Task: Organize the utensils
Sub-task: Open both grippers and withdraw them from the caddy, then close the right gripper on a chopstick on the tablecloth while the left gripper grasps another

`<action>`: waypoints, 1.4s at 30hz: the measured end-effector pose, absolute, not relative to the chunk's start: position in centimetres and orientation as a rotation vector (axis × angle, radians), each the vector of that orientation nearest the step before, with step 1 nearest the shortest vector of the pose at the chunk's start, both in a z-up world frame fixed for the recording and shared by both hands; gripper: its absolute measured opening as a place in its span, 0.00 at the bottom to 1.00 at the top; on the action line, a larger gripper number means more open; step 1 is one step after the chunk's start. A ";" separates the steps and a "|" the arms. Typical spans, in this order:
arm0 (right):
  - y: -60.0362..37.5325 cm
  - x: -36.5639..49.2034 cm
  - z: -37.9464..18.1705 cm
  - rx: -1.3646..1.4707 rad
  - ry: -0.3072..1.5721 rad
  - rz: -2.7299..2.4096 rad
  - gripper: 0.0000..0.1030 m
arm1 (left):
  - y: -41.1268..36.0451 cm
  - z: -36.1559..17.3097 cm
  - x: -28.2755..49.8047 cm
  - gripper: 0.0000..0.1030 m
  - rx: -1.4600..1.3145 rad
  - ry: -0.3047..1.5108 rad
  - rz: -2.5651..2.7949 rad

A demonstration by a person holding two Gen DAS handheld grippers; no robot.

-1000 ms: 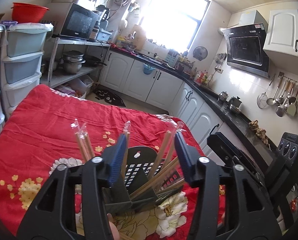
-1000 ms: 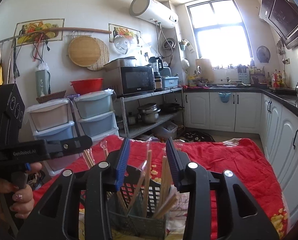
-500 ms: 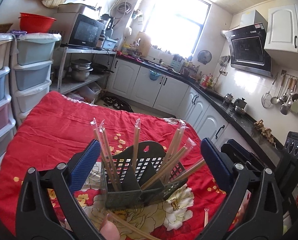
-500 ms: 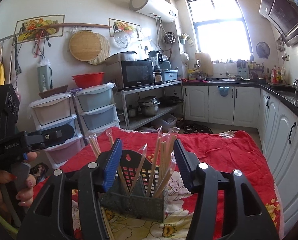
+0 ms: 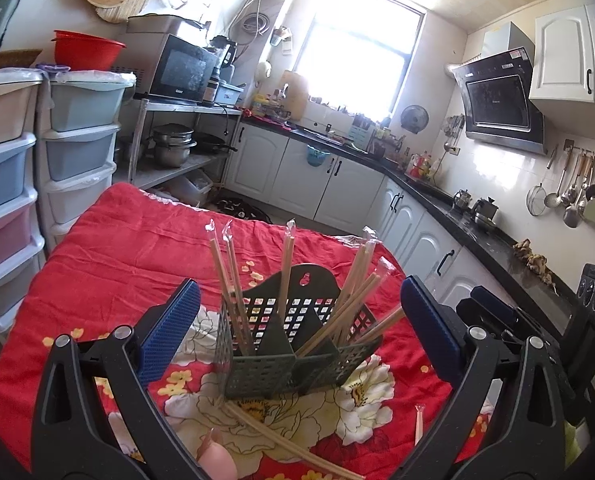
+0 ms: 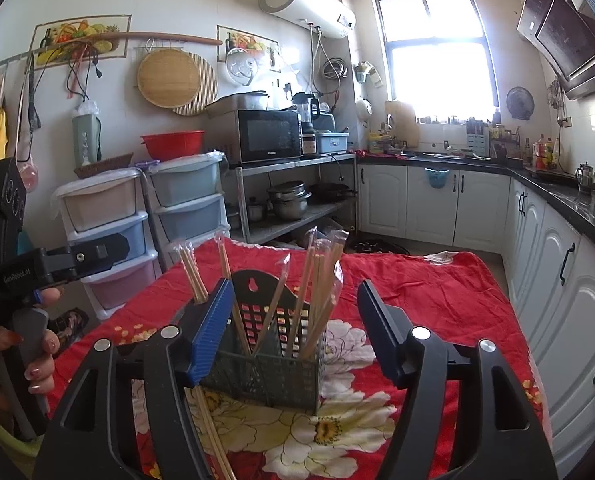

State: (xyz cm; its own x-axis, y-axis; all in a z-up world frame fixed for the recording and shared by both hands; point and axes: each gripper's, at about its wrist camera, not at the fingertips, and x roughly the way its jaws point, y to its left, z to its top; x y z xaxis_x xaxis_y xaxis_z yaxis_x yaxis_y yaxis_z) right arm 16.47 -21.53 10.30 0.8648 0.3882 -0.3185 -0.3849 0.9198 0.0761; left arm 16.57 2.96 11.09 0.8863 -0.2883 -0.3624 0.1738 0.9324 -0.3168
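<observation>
A grey-green slotted utensil holder (image 5: 293,356) stands on the red flowered cloth (image 5: 129,248), with several plastic-wrapped wooden chopsticks (image 5: 285,264) upright in its compartments. Loose chopsticks (image 5: 273,440) lie on the cloth in front of it, and one short wrapped piece (image 5: 418,424) lies to the right. My left gripper (image 5: 297,332) is open and empty, its blue pads either side of the holder, pulled back from it. My right gripper (image 6: 293,332) is open and empty, facing the holder (image 6: 265,368) and its chopsticks (image 6: 317,280); a loose pair (image 6: 211,428) lies below.
Stacked plastic drawers (image 5: 77,152) stand left of the table. A metal shelf with pots (image 5: 173,148) and a microwave (image 5: 181,70) is behind. White cabinets with a black counter (image 5: 477,232) run along the right. The other hand-held gripper shows at left in the right wrist view (image 6: 37,268).
Both grippers have opened wide and drawn back from the holder. The holder with its chopsticks now stands free on the cloth between the jaws.
</observation>
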 end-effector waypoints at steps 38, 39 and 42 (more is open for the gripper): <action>-22.5 13.7 2.4 -0.030 0.582 0.367 0.73 | 2.5 1.6 15.6 0.90 -0.320 0.670 -0.215; -22.8 13.6 2.1 -0.026 0.593 0.364 0.73 | 2.5 1.1 15.8 0.90 -0.323 0.683 -0.215; -23.5 13.7 1.3 -0.015 0.628 0.350 0.73 | 2.3 -0.3 16.2 0.90 -0.328 0.721 -0.209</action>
